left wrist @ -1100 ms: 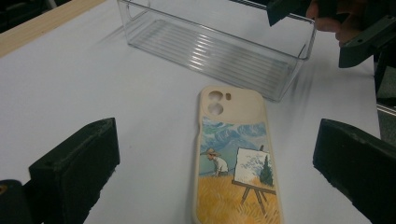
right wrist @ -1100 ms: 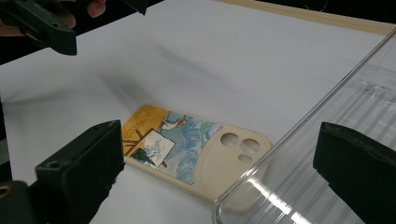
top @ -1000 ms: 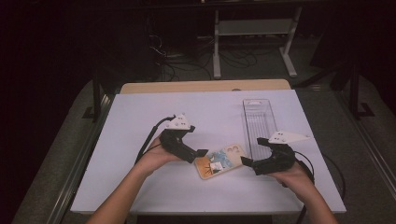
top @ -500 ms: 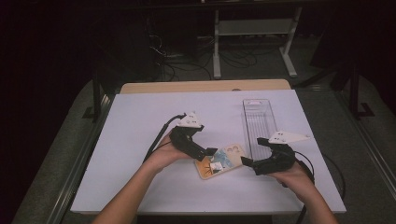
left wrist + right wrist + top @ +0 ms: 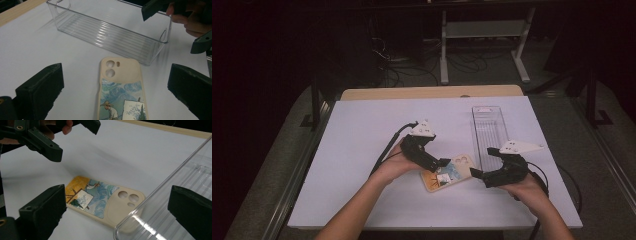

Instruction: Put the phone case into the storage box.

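High view: a painted phone case [image 5: 448,172] lies flat on the white table [image 5: 362,130], between the left gripper [image 5: 443,162] and right gripper [image 5: 473,173], beside a clear plastic bin [image 5: 490,130].
Left gripper view: jaws spread wide, holding nothing, case [image 5: 121,87] between them.
Right gripper view: jaws likewise wide apart, case [image 5: 100,197] touching the bin [image 5: 175,202].

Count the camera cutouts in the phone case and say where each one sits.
3, all at the cream end of the phone case nearest the clear plastic bin: two round holes, one behind the other, and a small slot beside the farther one.
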Motion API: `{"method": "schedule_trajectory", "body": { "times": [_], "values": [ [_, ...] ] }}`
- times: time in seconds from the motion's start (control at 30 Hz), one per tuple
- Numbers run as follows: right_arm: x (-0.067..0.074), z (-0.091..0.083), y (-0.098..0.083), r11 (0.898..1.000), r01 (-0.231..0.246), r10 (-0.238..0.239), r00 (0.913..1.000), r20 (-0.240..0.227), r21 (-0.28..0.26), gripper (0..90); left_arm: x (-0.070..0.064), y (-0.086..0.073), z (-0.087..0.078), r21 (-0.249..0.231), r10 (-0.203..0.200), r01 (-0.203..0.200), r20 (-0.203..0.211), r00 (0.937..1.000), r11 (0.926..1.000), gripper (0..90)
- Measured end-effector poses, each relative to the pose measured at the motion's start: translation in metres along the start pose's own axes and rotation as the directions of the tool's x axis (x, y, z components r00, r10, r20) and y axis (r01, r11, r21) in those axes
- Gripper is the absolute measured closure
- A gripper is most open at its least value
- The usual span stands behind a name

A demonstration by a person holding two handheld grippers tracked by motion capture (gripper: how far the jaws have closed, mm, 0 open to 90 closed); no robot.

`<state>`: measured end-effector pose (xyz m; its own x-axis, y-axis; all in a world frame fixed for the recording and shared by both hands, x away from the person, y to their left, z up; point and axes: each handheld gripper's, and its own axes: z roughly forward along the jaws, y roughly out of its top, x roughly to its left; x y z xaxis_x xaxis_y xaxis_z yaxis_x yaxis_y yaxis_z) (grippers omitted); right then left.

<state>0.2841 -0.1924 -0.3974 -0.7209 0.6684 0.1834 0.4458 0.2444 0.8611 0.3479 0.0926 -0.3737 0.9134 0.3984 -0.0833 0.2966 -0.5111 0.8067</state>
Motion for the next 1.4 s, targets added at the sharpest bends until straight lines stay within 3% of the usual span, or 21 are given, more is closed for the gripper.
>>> {"method": "schedule_trajectory", "body": {
  "times": [0.3,0.43,0.73,0.87,0.93,1.0,1.03,1.1,1.13,1.17,1.3,1.4],
  "values": [
    [0.000,0.001,0.000,1.000,0.003,-0.003,1.0000,0.001,0.001,1.4,-0.002,-0.008,0.010,0.028,-0.015,0.015,0.001,0.9999,0.9995,0.1],
    [0.000,0.001,0.000,1.000,0.002,-0.002,1.0000,0.001,0.002,1.4,-0.004,-0.012,0.015,0.060,-0.005,0.004,0.003,1.0000,0.9982,0.1],
    [0.000,0.000,0.000,1.000,0.001,-0.001,1.0000,0.000,0.002,1.4,-0.007,-0.020,0.023,0.083,-0.013,0.013,-0.001,0.9999,0.9964,0.1],
    [0.000,0.000,0.000,1.000,0.001,-0.001,1.0000,0.001,0.001,1.4,-0.007,-0.024,0.028,0.100,0.004,-0.003,-0.011,0.9999,0.9950,0.1],
    [0.000,0.000,0.000,1.000,0.001,-0.001,1.0000,0.001,0.002,1.4,-0.008,-0.026,0.031,0.099,-0.011,0.012,-0.014,0.9998,0.9950,0.1],
    [0.000,0.000,0.000,1.000,0.001,-0.001,1.0000,0.001,0.002,1.4,-0.008,-0.028,0.032,0.123,0.005,-0.004,-0.014,0.9999,0.9924,0.1],
    [0.000,0.000,0.000,1.000,0.002,-0.002,1.0000,0.002,0.002,1.4,-0.009,-0.029,0.034,0.114,-0.011,0.013,-0.018,0.9998,0.9934,0.1],
    [0.000,0.000,0.000,1.000,0.001,-0.001,1.0000,0.001,0.001,1.4,-0.008,-0.030,0.035,0.135,0.011,-0.009,-0.017,0.9998,0.9908,0.1],
    [0.000,0.000,0.000,1.000,0.000,0.000,1.0000,0.002,0.000,1.4,-0.010,-0.032,0.037,0.120,-0.014,0.016,-0.020,0.9997,0.9927,0.1],
    [-0.001,0.000,0.000,1.000,0.000,0.000,1.0000,0.003,0.001,1.4,-0.009,-0.033,0.037,0.138,0.007,-0.004,-0.021,0.9998,0.9904,0.1],
    [-0.001,0.000,0.000,1.000,-0.001,0.001,1.0000,0.003,0.000,1.4,-0.012,-0.037,0.043,0.132,-0.017,0.021,-0.025,0.9995,0.9910,0.1],
    [-0.001,0.000,0.000,1.000,0.002,-0.002,1.0000,0.004,-0.003,1.4,-0.014,-0.040,0.046,0.147,-0.010,0.015,-0.033,0.9994,0.9891,0.1]
  ]
}}
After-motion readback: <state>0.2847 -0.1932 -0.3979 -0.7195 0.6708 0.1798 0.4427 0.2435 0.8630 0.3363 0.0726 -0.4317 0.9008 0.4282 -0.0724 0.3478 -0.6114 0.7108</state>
